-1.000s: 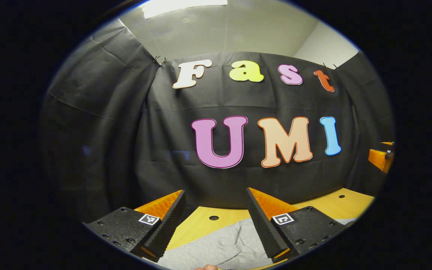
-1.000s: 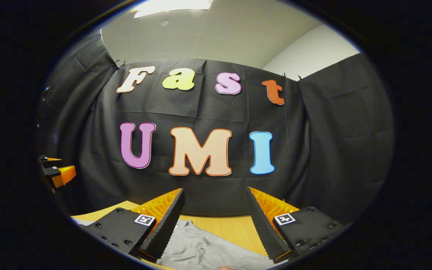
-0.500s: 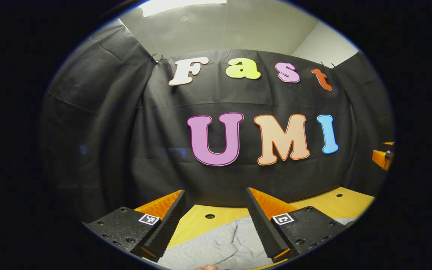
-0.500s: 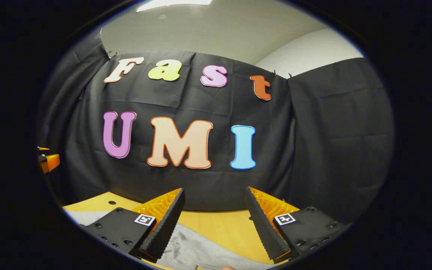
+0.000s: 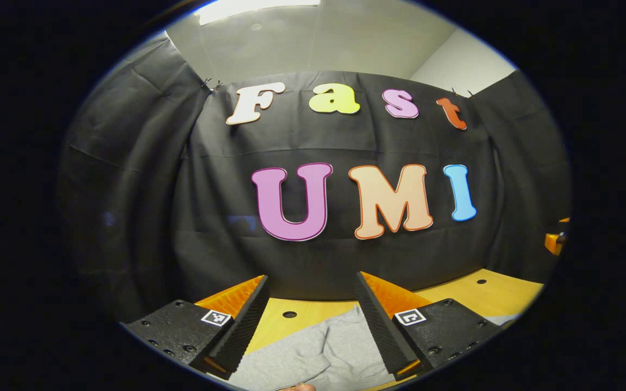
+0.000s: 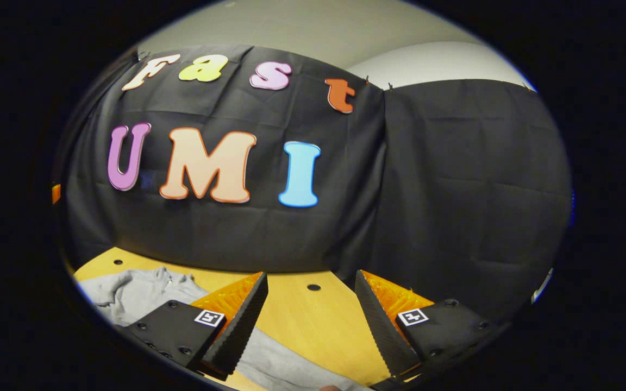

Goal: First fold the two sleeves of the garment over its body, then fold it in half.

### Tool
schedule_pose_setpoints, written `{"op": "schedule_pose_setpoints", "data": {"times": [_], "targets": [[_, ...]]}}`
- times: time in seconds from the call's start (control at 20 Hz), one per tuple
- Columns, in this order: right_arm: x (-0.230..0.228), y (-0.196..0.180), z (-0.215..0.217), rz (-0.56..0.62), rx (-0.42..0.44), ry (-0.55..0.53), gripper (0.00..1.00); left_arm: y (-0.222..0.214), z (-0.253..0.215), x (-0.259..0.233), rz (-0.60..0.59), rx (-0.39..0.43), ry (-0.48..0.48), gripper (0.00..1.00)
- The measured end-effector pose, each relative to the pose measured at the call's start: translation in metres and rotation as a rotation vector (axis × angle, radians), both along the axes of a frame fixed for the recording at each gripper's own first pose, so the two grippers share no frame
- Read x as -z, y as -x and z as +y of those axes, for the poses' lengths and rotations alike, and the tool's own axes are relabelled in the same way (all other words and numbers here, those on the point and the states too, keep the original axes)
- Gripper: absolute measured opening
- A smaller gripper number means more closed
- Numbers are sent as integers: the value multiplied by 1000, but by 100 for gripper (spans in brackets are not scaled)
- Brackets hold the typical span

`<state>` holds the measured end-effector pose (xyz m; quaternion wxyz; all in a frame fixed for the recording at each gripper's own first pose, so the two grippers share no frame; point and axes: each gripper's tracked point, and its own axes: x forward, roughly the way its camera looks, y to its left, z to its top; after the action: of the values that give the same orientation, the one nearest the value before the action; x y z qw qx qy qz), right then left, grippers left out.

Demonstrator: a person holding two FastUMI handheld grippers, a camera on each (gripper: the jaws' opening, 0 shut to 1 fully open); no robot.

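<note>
I have both grippers held high and level, facing the booth wall rather than the work — so nothing is grasped yet. The left gripper (image 5: 311, 320) has its fingers spread wide with nothing between them; below and between them the grey garment (image 5: 318, 355) lies rumpled on the wooden tabletop (image 5: 476, 296), one fold of it running up toward the right finger. At the far right edge of that view a bit of the other gripper shows, well apart. The right gripper (image 6: 310, 320) is spread just as wide and empty, and between its fingers I see mostly bare tabletop (image 6: 313, 320); the garment (image 6: 133, 290) lies off beyond its left finger, with a strip of grey passing under that finger toward the bottom. I read this as the start — the sleeves look not yet folded. I judge each gripper is kept open to come down on its own sleeve, and the right one needs to swing back left.
</note>
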<state>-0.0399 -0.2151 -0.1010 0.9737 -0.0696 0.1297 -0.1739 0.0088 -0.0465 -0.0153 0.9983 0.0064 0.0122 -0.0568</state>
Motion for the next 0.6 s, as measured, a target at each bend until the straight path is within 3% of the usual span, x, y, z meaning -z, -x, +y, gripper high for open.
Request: {"op": "schedule_pose_setpoints", "data": {"times": [0.35, 0.6], "targets": [[83, 52, -58, 209, 73, 57, 99, -4, -25, 3, 6, 41, -7, 93], [156, 97, -73, 410, 118, -11, 100, -7, -40, 9, 27, 60, 0, 93]]}}
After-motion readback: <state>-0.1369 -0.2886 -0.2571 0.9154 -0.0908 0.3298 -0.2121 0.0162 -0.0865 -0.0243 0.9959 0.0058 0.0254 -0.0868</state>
